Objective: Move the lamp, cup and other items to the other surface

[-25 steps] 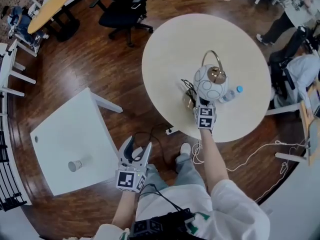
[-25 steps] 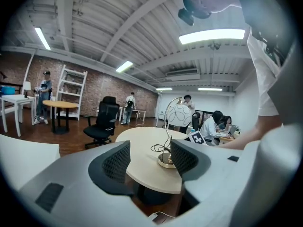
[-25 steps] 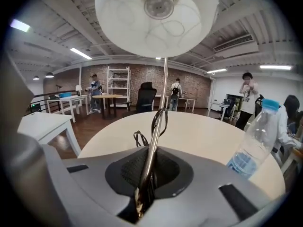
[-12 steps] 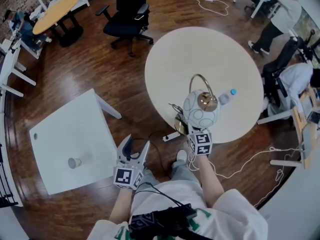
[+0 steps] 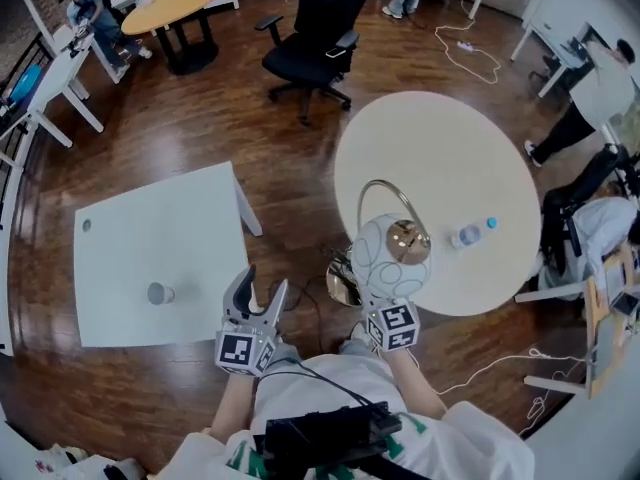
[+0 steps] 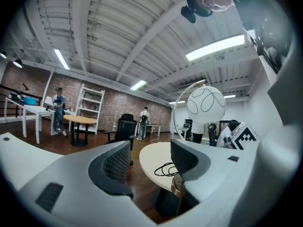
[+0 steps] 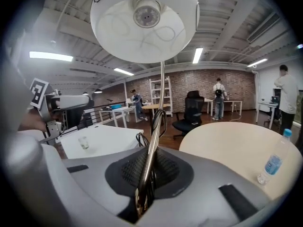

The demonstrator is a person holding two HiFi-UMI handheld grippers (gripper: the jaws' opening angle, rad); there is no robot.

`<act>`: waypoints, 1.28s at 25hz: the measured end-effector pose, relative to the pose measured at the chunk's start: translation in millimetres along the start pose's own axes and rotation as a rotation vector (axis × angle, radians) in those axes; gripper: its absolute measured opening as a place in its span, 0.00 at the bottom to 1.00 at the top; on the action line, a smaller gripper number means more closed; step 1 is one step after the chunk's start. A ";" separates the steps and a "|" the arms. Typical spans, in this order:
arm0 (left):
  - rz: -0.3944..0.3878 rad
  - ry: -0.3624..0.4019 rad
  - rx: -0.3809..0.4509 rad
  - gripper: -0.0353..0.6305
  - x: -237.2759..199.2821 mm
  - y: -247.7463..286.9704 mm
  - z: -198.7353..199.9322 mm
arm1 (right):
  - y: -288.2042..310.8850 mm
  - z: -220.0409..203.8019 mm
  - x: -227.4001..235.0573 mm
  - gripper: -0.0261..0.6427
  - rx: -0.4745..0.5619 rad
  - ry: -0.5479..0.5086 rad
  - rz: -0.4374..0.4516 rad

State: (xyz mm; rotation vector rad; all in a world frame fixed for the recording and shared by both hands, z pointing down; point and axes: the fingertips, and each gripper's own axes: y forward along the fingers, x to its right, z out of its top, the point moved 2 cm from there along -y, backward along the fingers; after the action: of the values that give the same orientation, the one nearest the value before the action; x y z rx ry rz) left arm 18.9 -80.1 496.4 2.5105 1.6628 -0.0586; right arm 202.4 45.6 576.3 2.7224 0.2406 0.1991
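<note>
Jaws of the right gripper point(image 7: 146, 186) pinch the lamp point(image 5: 391, 257) stem, left gripper point(image 5: 256, 296) gapes empty (cup point(image 5: 158, 293) to its left looks delivered; bottle point(image 5: 470, 234) rightward remains).

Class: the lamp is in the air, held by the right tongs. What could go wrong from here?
1. The right tongs pinch the lamp only by its thin stem, globe on top: it might swivel or slip.
2. Its cord hangs loose and could snag.
3. Setting down, it could knock the cup on the white table.
</note>
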 end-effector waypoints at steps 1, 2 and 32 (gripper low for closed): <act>0.029 -0.002 0.003 0.46 -9.1 -7.0 -0.7 | 8.4 3.7 -12.5 0.10 0.003 -0.016 0.035; 0.060 -0.004 0.007 0.46 -18.2 -14.6 -1.8 | 18.0 7.4 -25.7 0.10 0.005 -0.031 0.071; 0.775 -0.088 0.032 0.46 -250.2 -296.9 -18.6 | 350.8 21.2 -401.9 0.10 -0.026 -0.197 0.625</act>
State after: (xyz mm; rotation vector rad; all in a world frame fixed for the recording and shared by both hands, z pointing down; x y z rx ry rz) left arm -352.9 -192.2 515.1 2.9271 0.5763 -0.1124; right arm -137.0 -358.8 655.5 2.6807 -0.6684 0.0998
